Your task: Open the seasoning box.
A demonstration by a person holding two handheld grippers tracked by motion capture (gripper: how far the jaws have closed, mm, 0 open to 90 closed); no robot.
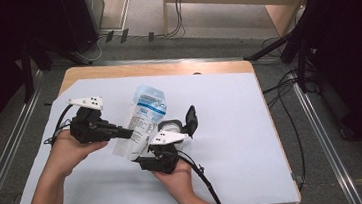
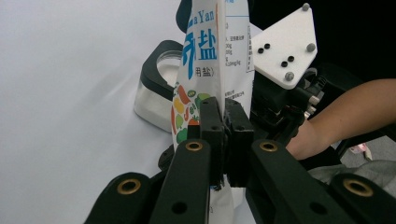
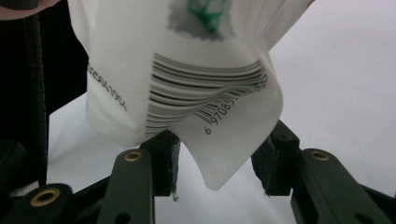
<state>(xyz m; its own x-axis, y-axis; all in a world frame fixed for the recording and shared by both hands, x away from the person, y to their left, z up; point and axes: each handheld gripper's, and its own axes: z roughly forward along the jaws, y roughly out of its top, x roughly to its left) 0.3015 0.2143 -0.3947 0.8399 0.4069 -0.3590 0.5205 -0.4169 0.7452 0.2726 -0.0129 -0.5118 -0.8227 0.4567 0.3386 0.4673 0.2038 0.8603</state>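
Salt bag held between two hand-held grippers, centre of the white-covered table.

Item: salt bag [image 1: 143, 120], white with blue print, standing tilted at centre-left of the high view; barcode side faces the right gripper view. Left gripper [image 2: 225, 135]: jaws pinched tight on the bag's edge, lower centre of its own view. Right gripper [image 3: 219, 163]: jaws part open, the bag's lower corner hanging between them, pads not pressing on it. Adjacent: clear jar [image 2: 156, 88] with black rim holding white grains, just behind the bag; its black lid [image 1: 190, 118] flipped up. Support: table [image 1: 231, 127], white sheet over wood.
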